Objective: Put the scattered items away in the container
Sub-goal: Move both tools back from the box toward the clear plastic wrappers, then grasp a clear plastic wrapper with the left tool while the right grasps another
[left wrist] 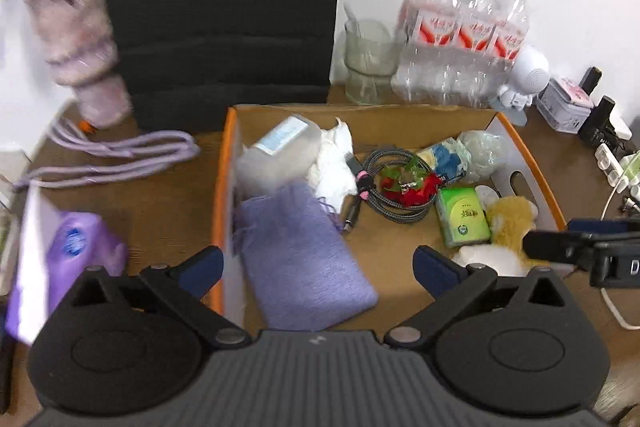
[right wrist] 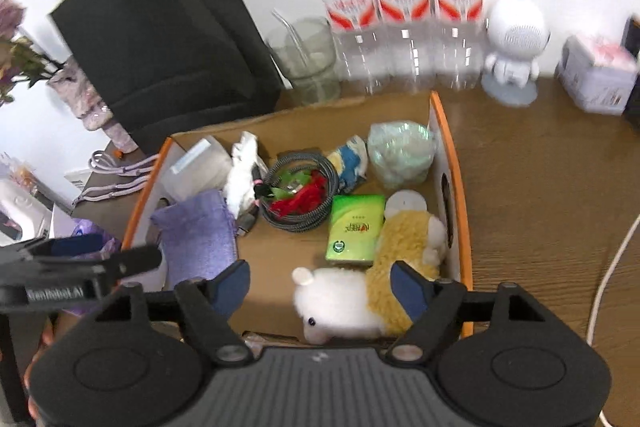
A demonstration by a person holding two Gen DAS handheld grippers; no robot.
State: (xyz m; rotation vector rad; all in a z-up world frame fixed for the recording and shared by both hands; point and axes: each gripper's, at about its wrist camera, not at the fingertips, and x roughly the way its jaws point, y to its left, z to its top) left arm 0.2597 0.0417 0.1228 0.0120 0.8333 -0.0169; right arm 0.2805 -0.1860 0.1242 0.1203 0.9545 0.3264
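Bottles (right wrist: 400, 11) behind box (right wrist: 460, 187) — cup (right wrist: 308, 59) alongside

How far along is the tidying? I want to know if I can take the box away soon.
Mostly done: the cardboard box already holds the purple pouch, coiled cable, green packet and plush sheep. Nothing is in hand; the left tongs and right tongs are open and empty. A lilac cord and a purple pack still lie outside the box.
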